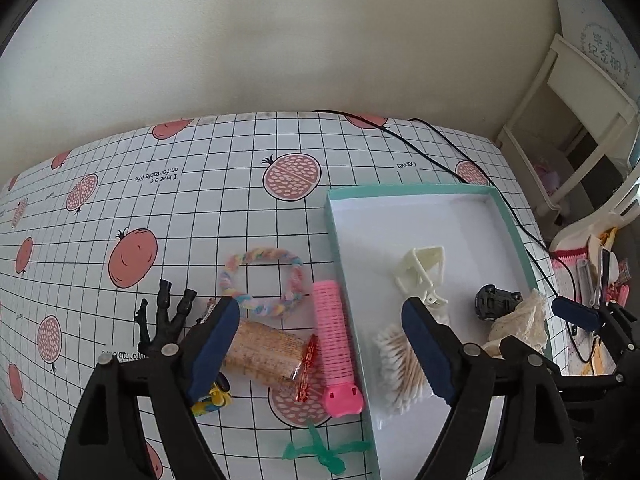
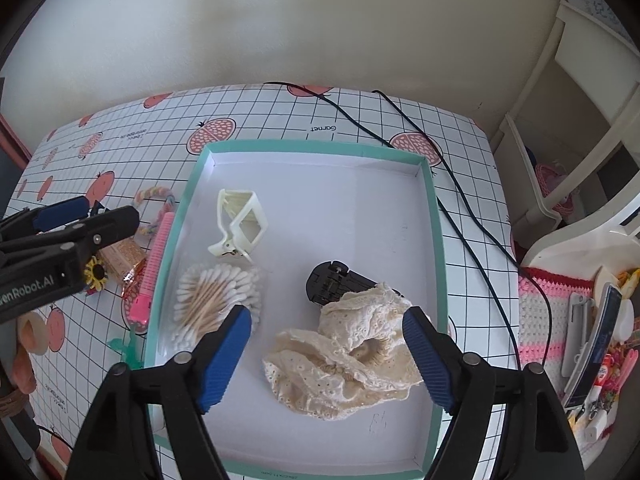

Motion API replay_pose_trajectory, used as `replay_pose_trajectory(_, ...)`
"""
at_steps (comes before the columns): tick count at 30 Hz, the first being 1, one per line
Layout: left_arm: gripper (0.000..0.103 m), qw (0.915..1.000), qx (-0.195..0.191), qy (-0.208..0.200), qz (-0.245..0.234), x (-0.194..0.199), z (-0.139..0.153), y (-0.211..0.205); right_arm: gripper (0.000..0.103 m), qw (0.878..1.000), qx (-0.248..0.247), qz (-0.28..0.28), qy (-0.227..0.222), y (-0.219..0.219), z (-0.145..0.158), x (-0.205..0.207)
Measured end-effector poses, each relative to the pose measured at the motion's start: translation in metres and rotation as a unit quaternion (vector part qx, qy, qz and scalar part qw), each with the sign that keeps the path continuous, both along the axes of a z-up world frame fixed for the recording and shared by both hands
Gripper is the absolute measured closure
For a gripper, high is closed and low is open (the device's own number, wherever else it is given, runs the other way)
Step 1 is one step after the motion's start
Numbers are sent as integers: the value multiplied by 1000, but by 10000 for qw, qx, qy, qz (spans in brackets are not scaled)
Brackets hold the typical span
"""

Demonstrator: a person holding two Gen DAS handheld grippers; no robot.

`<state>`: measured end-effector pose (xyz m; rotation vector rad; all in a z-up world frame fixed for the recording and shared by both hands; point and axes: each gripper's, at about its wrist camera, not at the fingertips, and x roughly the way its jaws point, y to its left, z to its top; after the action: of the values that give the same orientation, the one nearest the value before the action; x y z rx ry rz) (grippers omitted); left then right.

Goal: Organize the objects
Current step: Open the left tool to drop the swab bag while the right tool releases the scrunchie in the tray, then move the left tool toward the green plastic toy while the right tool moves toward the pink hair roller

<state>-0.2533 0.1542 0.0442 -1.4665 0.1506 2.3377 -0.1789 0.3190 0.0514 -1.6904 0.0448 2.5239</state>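
Right wrist view: we see the lace cloth [image 2: 352,364] lying in the tray [image 2: 438,248], against the toy car [image 2: 332,282]. Right gripper [image 2: 328,354] is spread, empty, above it. Left gripper [image 1: 320,348] is spread, empty, over the pink roller [image 1: 334,344].

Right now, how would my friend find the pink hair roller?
Find the shallow teal-edged tray on the checked tablecloth. Along the outside of its left wall lies the pink hair roller. It is the only bright pink ridged tube there, beside a tan snack packet.
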Motion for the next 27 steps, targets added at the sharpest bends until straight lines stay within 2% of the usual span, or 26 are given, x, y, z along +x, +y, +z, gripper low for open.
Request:
replay_pose_trajectory(1, 7, 10000, -15, 16, 15, 0, -1, 0, 10, 10000, -6, 8, 5, -1, -1, 0)
replay_pose_trajectory(3, 5, 10000, -49, 41, 63, 0, -2, -1, 0, 10000, -29, 20, 26, -2, -1, -1)
replay_pose_trajectory(17, 2, 9999, -46, 38, 138, -3, -1, -6, 0, 10000, -33, 31, 37, -8, -1, -2)
replay_pose_trajectory(27, 2, 9990, -261, 66, 367, 1, 9, -37, 0, 9992, -176, 295, 203, -39, 18, -1)
